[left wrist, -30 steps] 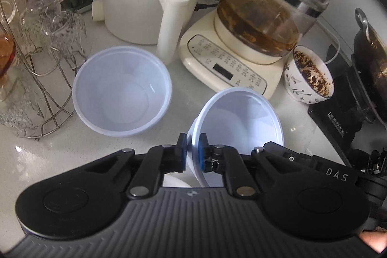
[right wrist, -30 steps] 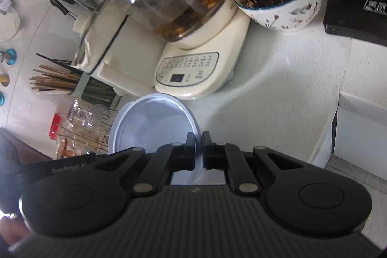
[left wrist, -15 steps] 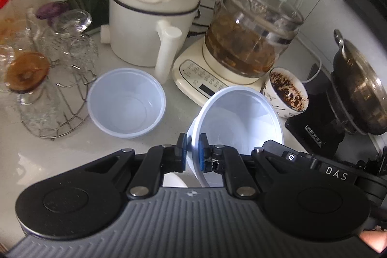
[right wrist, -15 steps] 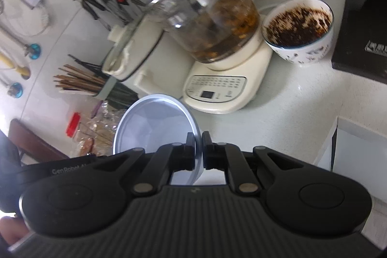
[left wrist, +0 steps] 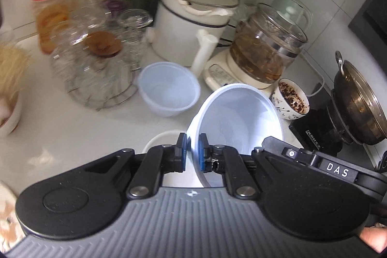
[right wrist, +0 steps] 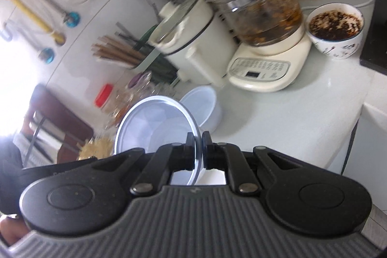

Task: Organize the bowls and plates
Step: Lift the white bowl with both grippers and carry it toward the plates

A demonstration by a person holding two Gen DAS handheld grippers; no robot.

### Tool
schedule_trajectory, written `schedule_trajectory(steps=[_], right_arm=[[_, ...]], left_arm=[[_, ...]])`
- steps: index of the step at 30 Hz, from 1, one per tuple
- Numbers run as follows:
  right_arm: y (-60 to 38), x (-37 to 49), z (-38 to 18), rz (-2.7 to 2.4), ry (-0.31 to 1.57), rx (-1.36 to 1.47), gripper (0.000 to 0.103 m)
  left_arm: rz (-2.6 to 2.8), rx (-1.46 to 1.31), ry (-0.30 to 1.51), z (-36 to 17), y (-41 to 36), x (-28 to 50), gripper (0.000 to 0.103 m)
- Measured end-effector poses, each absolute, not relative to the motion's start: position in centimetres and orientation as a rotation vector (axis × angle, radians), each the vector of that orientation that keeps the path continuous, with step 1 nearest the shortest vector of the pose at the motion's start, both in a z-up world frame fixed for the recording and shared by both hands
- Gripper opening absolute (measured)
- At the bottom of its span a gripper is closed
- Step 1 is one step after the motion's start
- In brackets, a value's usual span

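Pinching opposite rims, your left gripper point(left wrist: 192, 151) and right gripper point(right wrist: 198, 149) are both clamped on one translucent plastic bowl point(left wrist: 238, 117), tilted above the countertop point(left wrist: 79, 137); a second plastic bowl point(left wrist: 169, 92) sits near the back edge.

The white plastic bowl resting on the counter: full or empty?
Empty: the white plastic bowl stands upright and its bare inner floor shows.
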State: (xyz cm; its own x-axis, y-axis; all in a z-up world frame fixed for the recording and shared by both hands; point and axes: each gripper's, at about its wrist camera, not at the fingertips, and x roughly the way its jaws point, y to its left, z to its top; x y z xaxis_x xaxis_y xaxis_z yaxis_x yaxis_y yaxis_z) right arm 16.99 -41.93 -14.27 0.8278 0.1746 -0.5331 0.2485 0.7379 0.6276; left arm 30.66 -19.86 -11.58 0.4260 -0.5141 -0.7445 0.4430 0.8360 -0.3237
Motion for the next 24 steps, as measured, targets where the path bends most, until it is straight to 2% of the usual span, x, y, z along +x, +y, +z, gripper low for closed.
schedule_trajectory(steps=[14,24], right_arm=[[-34.2,16.9,-14.8,0.102,0.726,0.617,0.009],[-30.9,16.1,-17.5,0.161,0.849,0.585,0.01]], left_arm=[[-0.424,-0.154,1.002,-13.6,-10.8,26.6,0.012],[-0.353,-0.177,1.088,-16.7,-7.1,25.3,0.012]])
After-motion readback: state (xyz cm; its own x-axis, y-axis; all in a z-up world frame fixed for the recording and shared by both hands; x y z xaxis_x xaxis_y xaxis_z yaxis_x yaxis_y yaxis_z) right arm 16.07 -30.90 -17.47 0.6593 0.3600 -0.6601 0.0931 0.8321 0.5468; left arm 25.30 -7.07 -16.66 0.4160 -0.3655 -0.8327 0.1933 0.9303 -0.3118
